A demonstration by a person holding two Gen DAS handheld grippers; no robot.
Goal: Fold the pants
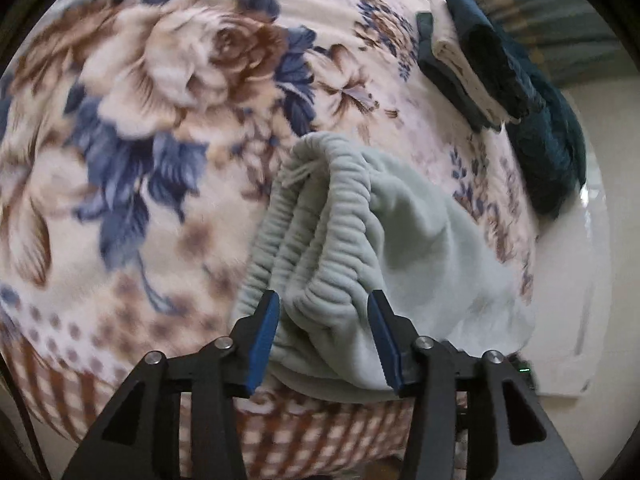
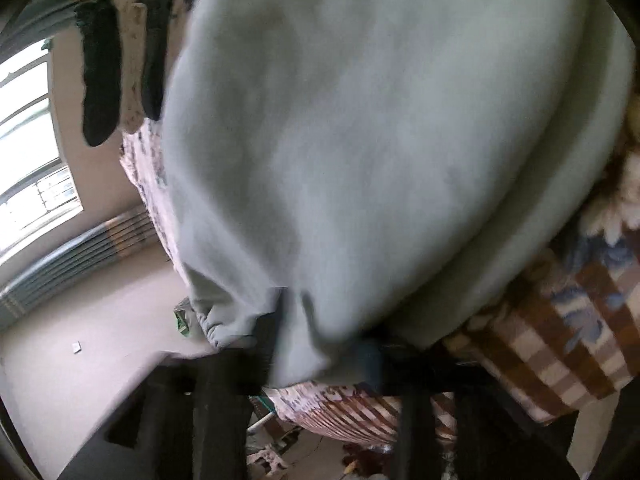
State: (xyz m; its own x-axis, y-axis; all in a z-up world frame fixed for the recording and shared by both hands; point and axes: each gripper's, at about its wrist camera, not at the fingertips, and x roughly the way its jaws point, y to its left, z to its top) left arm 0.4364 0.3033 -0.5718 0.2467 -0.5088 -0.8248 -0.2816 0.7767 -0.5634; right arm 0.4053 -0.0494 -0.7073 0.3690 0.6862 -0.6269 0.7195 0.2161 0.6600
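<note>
On the floral blanket (image 1: pixel 168 128), I find the pants (image 1: pixel 360 240) soft and floppy; left gripper (image 1: pixel 324 340) jaws apart around the bunched waistband (image 1: pixel 320 216), right gripper (image 2: pixel 320 344) unclear.

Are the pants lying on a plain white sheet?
No, the pale green pants lie on a blanket with big brown and blue flowers.

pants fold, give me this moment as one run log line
pants: pale green, bunched on floral blanket | left hand-held gripper: open around waistband | right hand-held gripper: blurred, fabric between fingers | folded stack: beyond pants
</note>
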